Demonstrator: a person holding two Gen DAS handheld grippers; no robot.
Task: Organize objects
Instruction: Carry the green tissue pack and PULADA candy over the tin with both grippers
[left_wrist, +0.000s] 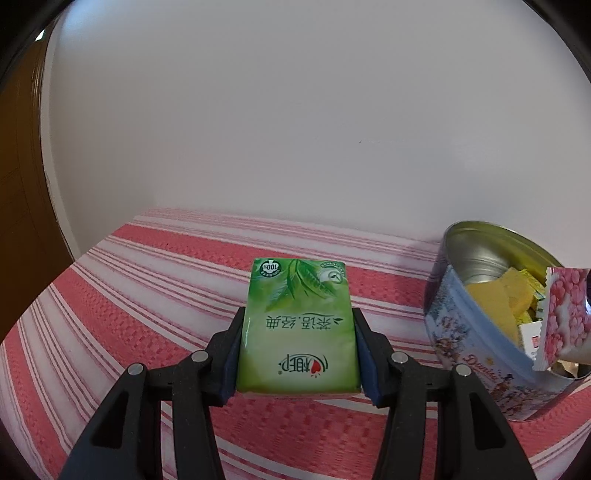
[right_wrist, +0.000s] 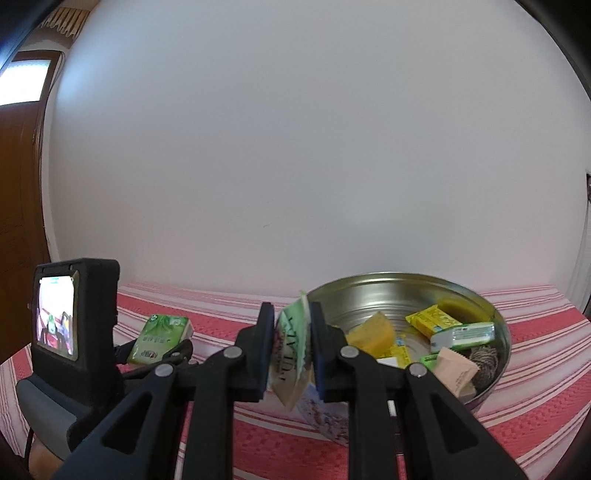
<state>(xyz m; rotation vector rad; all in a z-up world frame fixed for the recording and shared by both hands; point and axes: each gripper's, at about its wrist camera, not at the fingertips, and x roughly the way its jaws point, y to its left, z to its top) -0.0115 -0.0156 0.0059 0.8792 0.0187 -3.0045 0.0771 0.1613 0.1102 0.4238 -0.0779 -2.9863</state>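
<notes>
left wrist view: left hand-held gripper (left_wrist: 297, 328) clamps tissues (left_wrist: 298, 328) beside tin (left_wrist: 476, 354); right hand-held gripper (right_wrist: 291, 347) pinches sachet (right_wrist: 291, 343) at tin's rim, seemingly for dropping in.

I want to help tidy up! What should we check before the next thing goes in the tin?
1. Left gripper pinching the green tissue pack: ok.
2. Right gripper shut on the flat sachet: ok.
3. Round tin has no lid on: ok.
4. Room left inside the tin: ok, bare metal shows.
5. Sachet above the tin's opening: cannot tell.
6. Tin standing on the striped cloth: ok.
</notes>
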